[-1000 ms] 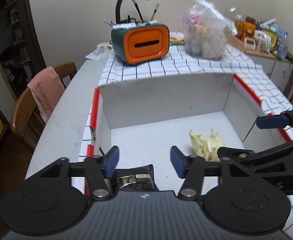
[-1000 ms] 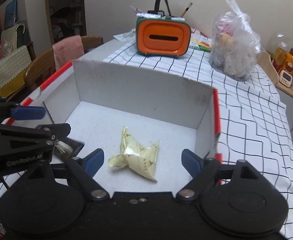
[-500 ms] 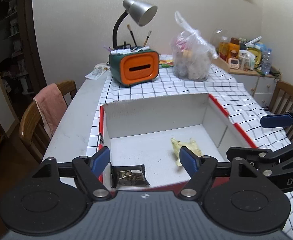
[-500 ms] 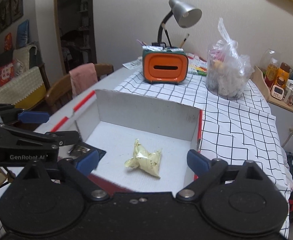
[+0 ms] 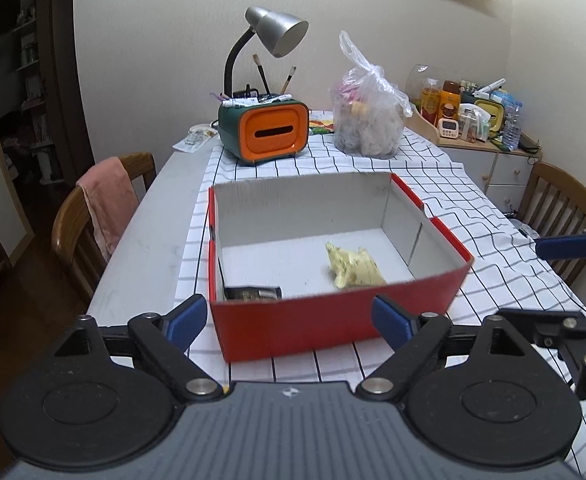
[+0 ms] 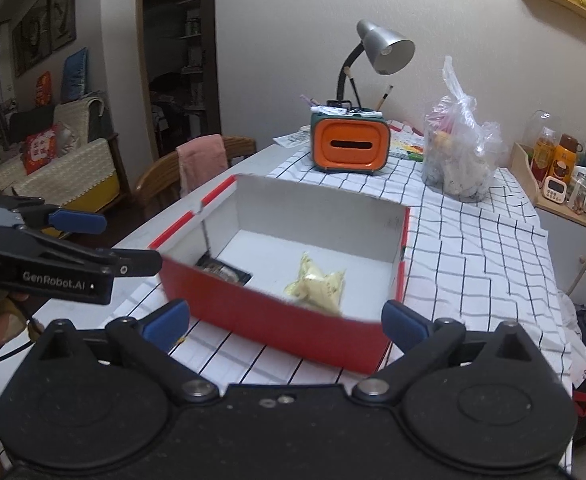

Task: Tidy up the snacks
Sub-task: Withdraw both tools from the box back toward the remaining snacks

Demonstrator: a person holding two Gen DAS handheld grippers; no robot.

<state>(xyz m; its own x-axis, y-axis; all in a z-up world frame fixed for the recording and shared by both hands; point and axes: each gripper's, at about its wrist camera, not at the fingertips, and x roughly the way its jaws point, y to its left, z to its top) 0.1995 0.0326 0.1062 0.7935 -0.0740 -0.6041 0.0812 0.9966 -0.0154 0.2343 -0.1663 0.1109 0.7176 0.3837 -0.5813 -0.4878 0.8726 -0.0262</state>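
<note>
The left tongs [image 5: 289, 318] stood wide with nothing between their blue pads, the jaws opening, and hung just short of the near red wall of the open box [image 5: 333, 322]. The right tongs [image 6: 285, 322] were released too, the jaws opening and empty, held before the same wall from the other side. In the left wrist view the right tongs showed at the far right, beside the box; in the right wrist view the left tongs showed at the far left, apart from the box's corner.

Inside the box, ahead of both tongs, lay two snacks on the white floor: a dark packet [image 5: 253, 293] in the near corner on the left tongs' side, and a crumpled yellow packet [image 5: 353, 270] nearer the right tongs' side. The two packets were apart from each other.

The box rested on a checked cloth [image 5: 433, 168] over the counter [image 5: 153, 232]. Beyond the box's far wall stood an orange-faced holder [image 5: 271, 132] with pens and brushes, a grey desk lamp [image 5: 277, 32] behind it, and a knotted clear plastic bag [image 5: 367, 120] beside it. A chair with a pink towel [image 5: 105, 204] stood off the left tongs' side.
</note>
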